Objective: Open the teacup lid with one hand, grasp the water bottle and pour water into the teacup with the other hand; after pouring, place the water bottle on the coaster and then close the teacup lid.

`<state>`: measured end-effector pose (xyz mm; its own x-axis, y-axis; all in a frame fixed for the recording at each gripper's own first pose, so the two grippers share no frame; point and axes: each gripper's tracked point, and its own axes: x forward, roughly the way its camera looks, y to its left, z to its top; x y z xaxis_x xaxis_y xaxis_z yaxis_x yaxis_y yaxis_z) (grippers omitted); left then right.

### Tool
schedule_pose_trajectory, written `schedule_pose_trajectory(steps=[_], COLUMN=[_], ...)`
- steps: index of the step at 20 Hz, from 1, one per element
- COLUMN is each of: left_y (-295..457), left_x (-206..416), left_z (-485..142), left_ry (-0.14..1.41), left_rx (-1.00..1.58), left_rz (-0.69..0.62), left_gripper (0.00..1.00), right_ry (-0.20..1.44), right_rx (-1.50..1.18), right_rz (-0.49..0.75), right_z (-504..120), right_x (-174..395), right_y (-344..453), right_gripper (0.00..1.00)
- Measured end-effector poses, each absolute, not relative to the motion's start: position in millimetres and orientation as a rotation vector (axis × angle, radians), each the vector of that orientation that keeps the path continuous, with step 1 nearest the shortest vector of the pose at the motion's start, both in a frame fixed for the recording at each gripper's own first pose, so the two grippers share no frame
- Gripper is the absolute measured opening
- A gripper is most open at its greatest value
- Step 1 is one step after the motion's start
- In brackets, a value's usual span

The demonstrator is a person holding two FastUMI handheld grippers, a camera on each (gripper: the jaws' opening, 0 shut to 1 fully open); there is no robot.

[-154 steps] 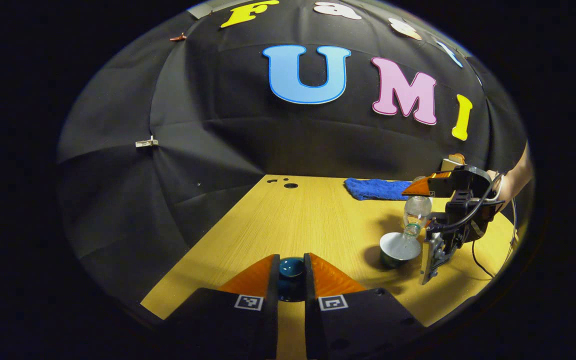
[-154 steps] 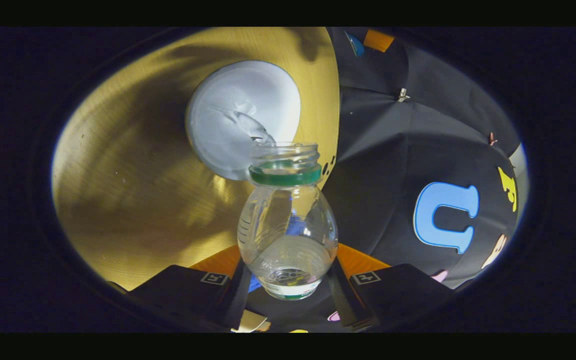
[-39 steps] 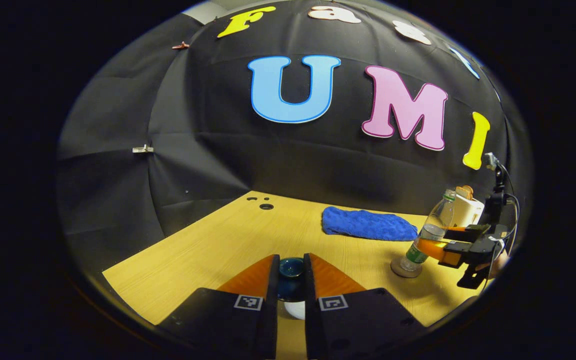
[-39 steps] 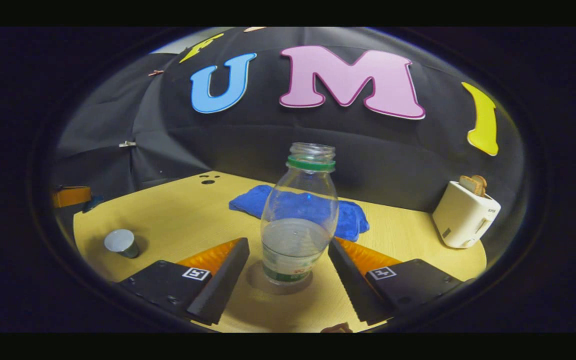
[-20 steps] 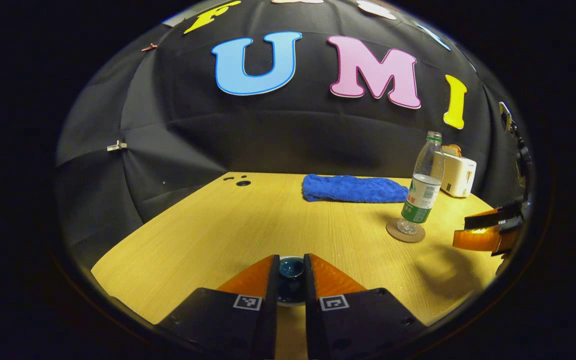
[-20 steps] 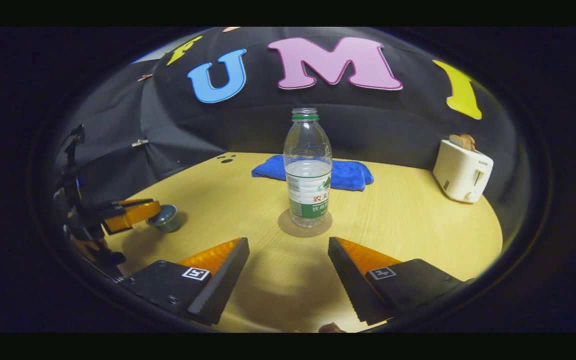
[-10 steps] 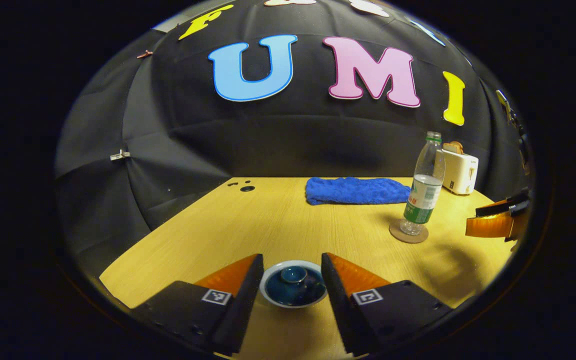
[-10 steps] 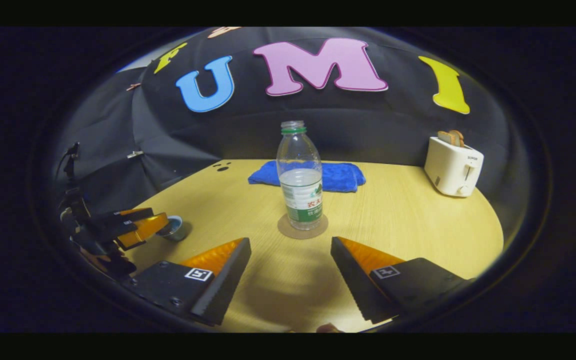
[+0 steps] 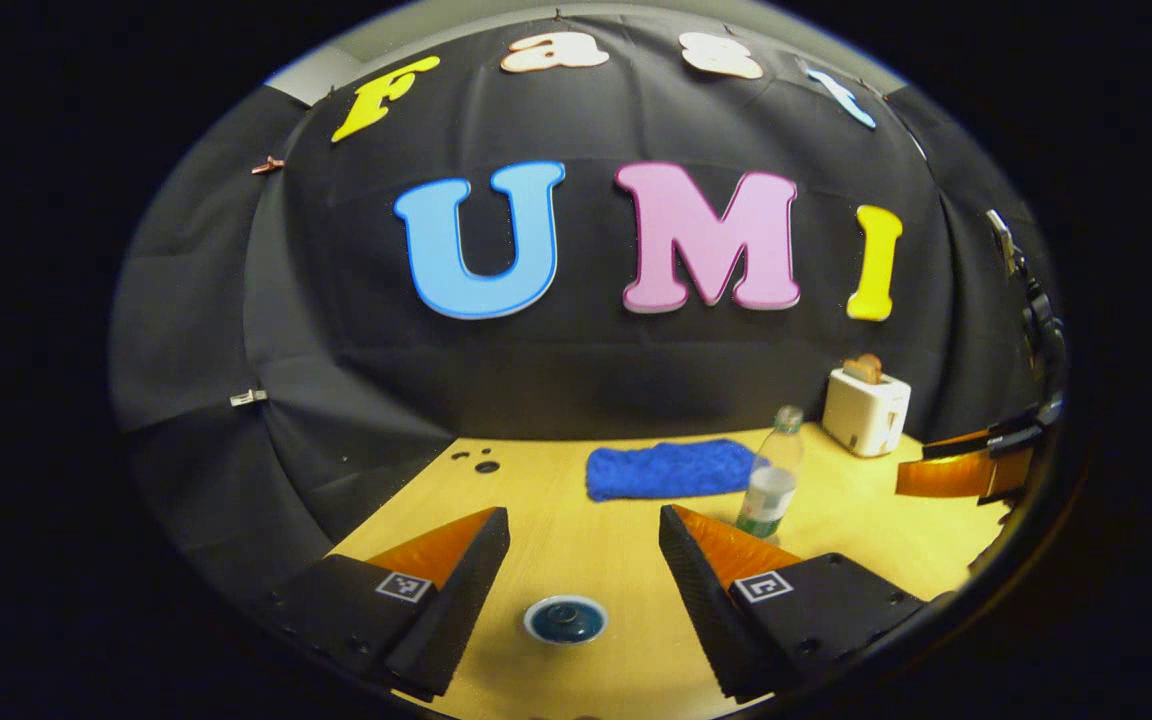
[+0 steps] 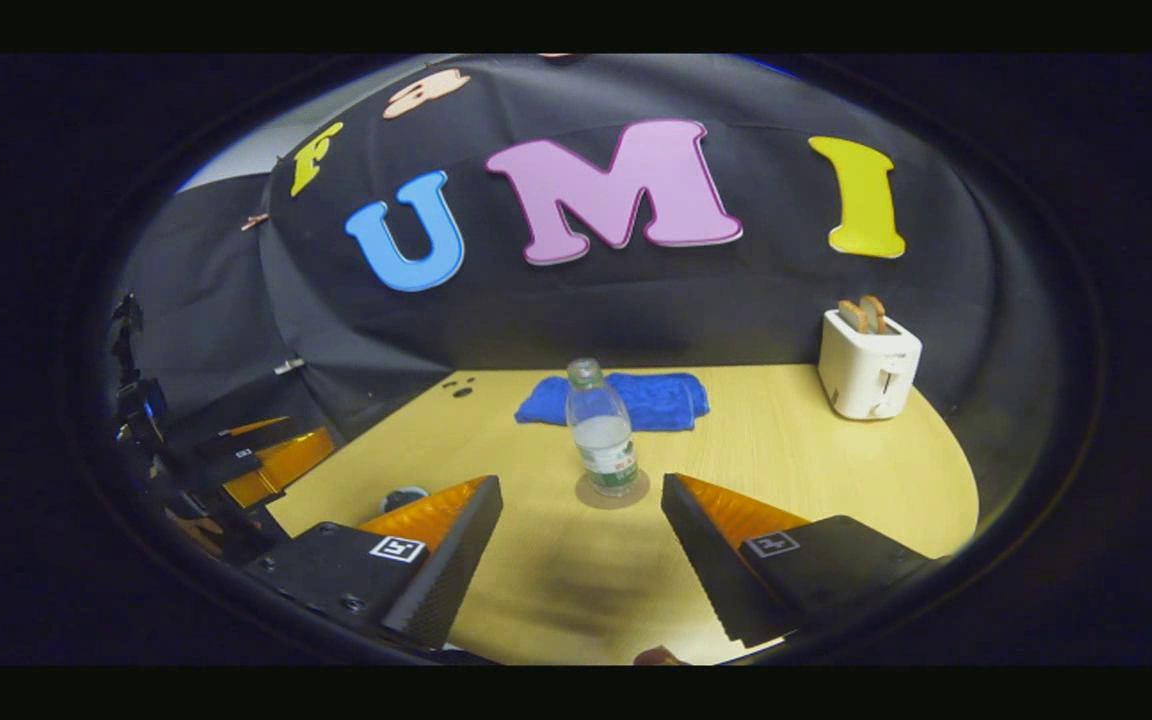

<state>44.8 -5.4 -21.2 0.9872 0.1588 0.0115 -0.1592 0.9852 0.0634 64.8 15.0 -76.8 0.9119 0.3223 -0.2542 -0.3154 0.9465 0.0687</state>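
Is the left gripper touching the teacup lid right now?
Apart. In the left gripper view, the left gripper is open, and bare table separates both fingers from the teacup lid.

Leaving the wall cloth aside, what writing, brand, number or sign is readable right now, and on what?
water bottle: printed label, too small and blurred to read.
toaster: no legible marking at this size.
left gripper: square black-and-white coded markers, no words.
right gripper: the same kind of markers, no words.
teacup lid, coaster, blue towel: none.
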Motion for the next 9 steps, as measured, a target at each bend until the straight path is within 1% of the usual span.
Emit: schedule_pose_trajectory(steps=[6, 9], left_y=[-44.6, -55.0], left_x=[5.0, -15.7], left_z=[65.4, 87.7], left_ry=[-0.144, -0.191], left_rx=[-0.001, -0.036], left_rz=[0.133, 0.115], left_gripper=[0.94, 0.94], right_ry=[0.088, 0.019], right_rx=[0.010, -0.011], right_rz=[0.333, 0.289], right_z=[8.5, 34.0], right_x=[33.6, 13.3], right_y=[-6.4, -24.3], right_gripper=[0.99, 0.99])
